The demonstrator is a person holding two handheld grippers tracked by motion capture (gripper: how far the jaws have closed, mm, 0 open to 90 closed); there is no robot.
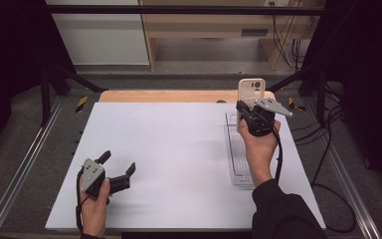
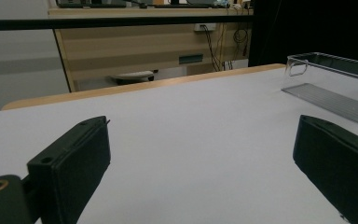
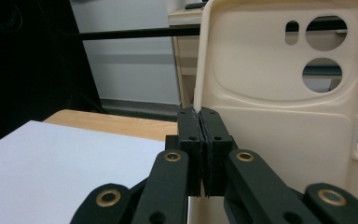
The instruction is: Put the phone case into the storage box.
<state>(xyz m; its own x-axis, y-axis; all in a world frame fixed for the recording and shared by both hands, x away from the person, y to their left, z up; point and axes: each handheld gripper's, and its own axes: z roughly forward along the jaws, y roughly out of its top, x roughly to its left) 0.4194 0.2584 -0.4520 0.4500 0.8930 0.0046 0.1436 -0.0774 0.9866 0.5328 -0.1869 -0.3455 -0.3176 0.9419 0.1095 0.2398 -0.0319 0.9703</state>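
Right tongs [image 1: 245, 110] clamped tight on the side edge of a cream phone case [image 1: 251, 91], jaws pressed together with just the thin wall pinched between them. Held upright and off the worktop [image 1: 169, 149], far right, camera cutouts up top. Hovering right over the far end of a clear plastic tray [image 1: 238, 172] running near-to-far along the right side.

Left tongs [image 1: 116, 166] spread wide, holding nothing, parked low at the near left corner, well apart from everything.

Looks like the carrying step: case already picked up, not yet put down. Best guess for the next move: lower it into the tray, tipping it flat so it sits on the ribbed floor, then let go. Thin edge grip, so probably easy to let it swing or slip. Left side likely stays idle unless the tray needs steadying.
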